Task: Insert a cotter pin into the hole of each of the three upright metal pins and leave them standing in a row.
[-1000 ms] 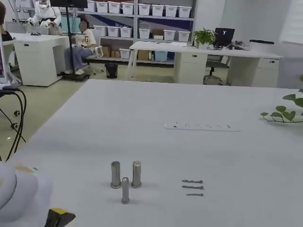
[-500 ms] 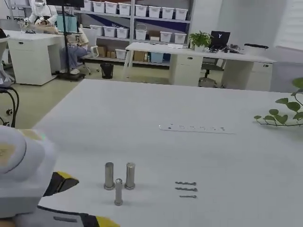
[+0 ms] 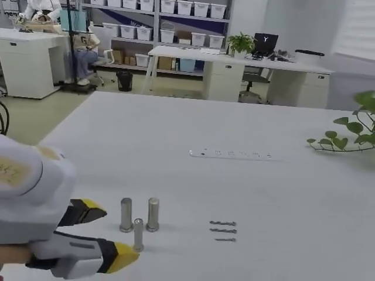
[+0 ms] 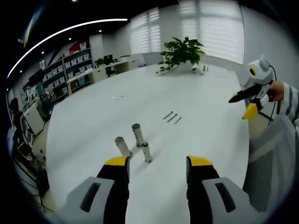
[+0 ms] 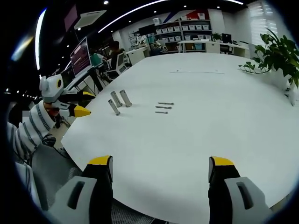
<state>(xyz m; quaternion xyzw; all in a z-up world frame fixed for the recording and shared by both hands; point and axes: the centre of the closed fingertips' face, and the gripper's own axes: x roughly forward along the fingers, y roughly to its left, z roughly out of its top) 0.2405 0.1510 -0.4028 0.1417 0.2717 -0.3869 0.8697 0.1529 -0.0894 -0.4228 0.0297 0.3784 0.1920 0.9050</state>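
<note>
Coming further into the head view from the lower left, the left claw (image 3: 111, 233) now reaches close to the metal pins, where half a second ago only one yellow tip and part of its body showed. The whole scene has also slid a little, which is the headset moving; the parts themselves lie as they did.

As for progress, I judge the task not yet begun. The left pin (image 3: 126, 215), the right pin (image 3: 153, 214) and the front pin (image 3: 138, 235) all stand upright on the white surface (image 3: 263, 193), bunched in a small triangle and not in a row. The three cotter pins (image 3: 223, 230) lie flat and parallel, well to the right of them, none of them touched. All three insertions are left to do, and so is the lining-up.

The left claw is spread wide with nothing between its jaws; in the left gripper view (image 4: 158, 163) the three uprights sit just ahead of its tips. The right claw (image 5: 160, 162) is likewise wide open and empty, hanging over the near edge of the surface, well apart from both sets of parts.
</note>
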